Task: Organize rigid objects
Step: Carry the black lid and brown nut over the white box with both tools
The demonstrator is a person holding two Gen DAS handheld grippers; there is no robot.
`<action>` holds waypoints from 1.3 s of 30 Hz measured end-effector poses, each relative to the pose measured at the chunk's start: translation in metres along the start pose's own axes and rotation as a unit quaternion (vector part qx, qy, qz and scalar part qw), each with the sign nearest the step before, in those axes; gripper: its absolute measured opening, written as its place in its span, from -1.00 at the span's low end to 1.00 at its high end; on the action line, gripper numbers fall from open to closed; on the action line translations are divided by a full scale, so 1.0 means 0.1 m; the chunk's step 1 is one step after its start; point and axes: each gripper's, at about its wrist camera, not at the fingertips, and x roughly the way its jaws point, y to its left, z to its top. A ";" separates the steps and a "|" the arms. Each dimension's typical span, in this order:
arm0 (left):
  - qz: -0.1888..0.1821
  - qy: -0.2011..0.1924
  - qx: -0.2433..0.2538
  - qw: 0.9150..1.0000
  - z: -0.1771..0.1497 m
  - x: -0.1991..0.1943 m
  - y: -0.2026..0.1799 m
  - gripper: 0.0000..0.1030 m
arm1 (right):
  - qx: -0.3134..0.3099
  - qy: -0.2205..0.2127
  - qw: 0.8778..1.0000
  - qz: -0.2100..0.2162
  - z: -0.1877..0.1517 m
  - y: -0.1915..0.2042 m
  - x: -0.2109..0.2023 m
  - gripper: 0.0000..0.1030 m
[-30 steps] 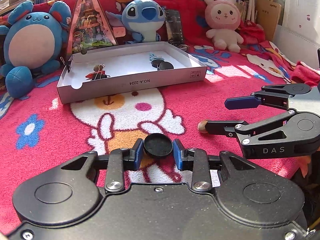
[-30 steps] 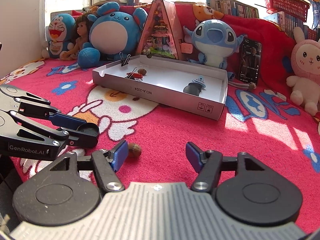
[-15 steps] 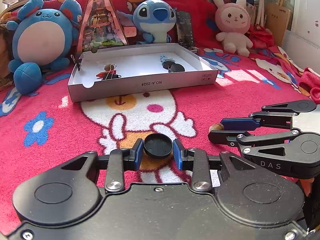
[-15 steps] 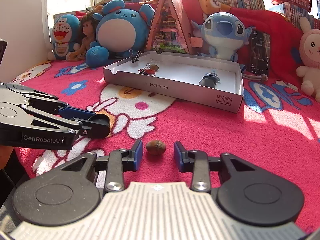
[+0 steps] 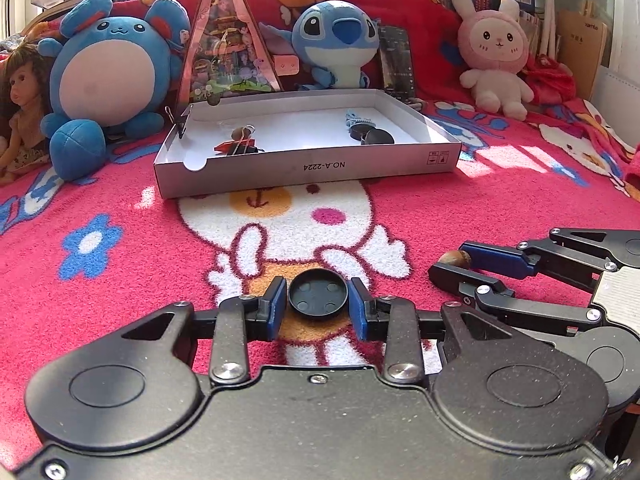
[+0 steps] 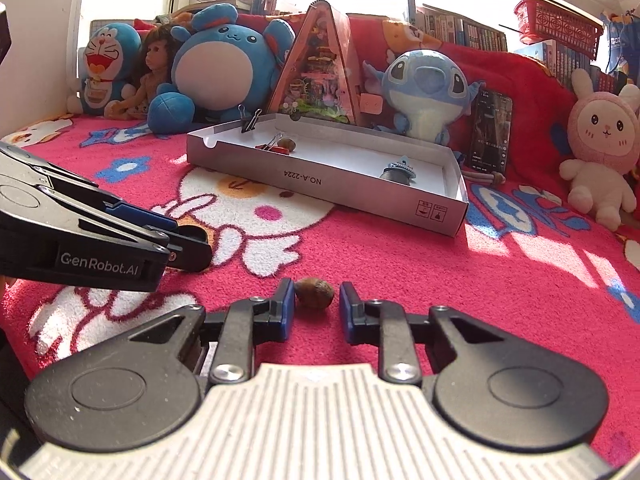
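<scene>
My left gripper (image 5: 318, 306) is shut on a round black cap (image 5: 317, 295), held low over the red blanket. My right gripper (image 6: 314, 306) straddles a small brown nut (image 6: 315, 293) lying on the blanket; the left pad touches it and a small gap shows at the right pad. The nut also shows in the left wrist view (image 5: 454, 258) between the right gripper's fingers. A shallow white box (image 5: 400, 160) farther back holds binder clips (image 5: 240, 146), another nut (image 5: 237, 133), a black cap (image 5: 378, 137) and a small blue figure (image 5: 356, 122).
Plush toys line the back: a blue round one (image 5: 112, 72), Stitch (image 5: 336, 40), a pink bunny (image 5: 496, 52). A triangular diorama (image 5: 228, 52) and a phone (image 5: 396, 64) stand behind the box. A clip (image 6: 250, 120) sits on the box's rim.
My right gripper has moved over the brown nut and narrowed around it. My left gripper has kept its hold on the black cap and come slightly nearer the box.
</scene>
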 end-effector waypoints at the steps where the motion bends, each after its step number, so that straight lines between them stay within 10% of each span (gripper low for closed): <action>1: 0.002 0.000 -0.001 1.000 0.00 0.01 0.00 -0.33 | 0.000 -0.003 1.000 -0.004 -0.01 0.01 0.00 -0.39; 24: 0.026 -0.003 -0.046 0.999 0.03 0.11 -0.02 0.21 | 0.058 -0.010 0.998 -0.019 -0.03 -0.02 0.00 -0.34; 32: 0.031 -0.011 -0.049 0.998 0.01 0.06 0.03 -0.41 | 0.079 -0.006 0.997 -0.014 0.01 -0.07 -0.01 -0.51; 39: 0.028 -0.006 -0.061 0.998 0.07 0.05 0.10 -0.41 | 0.092 -0.010 0.996 -0.018 0.07 -0.13 0.01 -0.51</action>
